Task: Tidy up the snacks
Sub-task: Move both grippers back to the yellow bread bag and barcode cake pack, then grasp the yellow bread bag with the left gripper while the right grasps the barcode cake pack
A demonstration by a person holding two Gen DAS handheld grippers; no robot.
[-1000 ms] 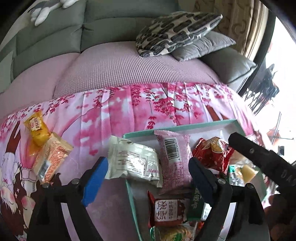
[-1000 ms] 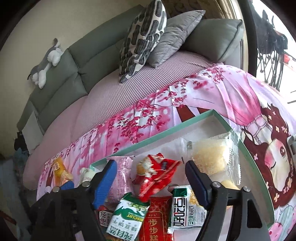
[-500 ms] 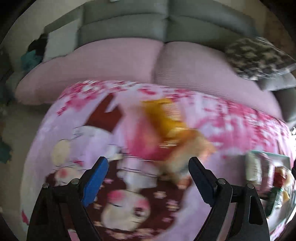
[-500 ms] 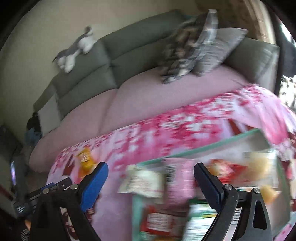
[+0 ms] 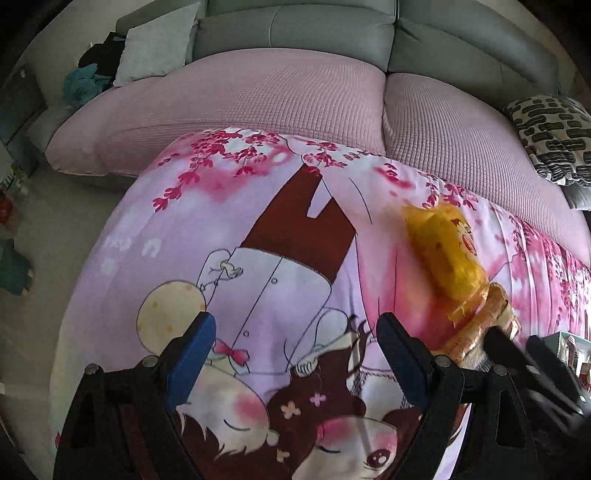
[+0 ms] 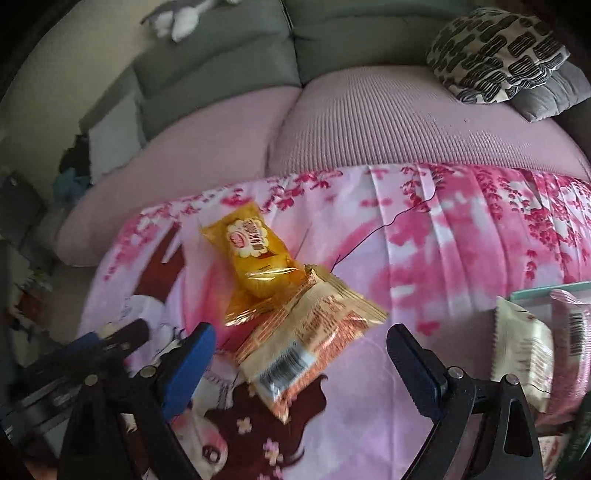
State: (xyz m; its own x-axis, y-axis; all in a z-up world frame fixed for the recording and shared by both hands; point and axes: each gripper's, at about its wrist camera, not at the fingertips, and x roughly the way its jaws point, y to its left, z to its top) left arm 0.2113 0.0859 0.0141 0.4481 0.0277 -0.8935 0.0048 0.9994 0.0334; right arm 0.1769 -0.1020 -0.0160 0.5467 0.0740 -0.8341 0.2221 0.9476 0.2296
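A yellow snack packet (image 6: 251,251) lies on the pink cartoon cloth (image 6: 424,258), overlapping a beige-and-orange packet (image 6: 310,339). My right gripper (image 6: 297,336) hangs open just above the beige packet, which sits ahead of and between its fingers without touching them. My left gripper (image 5: 293,321) is open over bare cloth, with the yellow packet (image 5: 443,254) and the beige packet (image 5: 484,332) off to its right. In the right wrist view the left gripper (image 6: 114,334) shows at the left edge. The teal tray (image 6: 546,290) holds a white packet (image 6: 521,347) and a pink packet (image 6: 576,332).
A pink-covered sofa seat (image 5: 295,96) with grey backrests runs behind the cloth. A black-and-cream patterned pillow (image 6: 495,51) lies at the right and a plush toy (image 6: 177,18) sits on the backrest. The floor (image 5: 55,229) drops away past the cloth's left edge.
Both grippers swung left, away from the snack-filled tray, to the two loose packets on the cloth. The right jaws stand a little wider than a second ago. The left jaws kept their spread.
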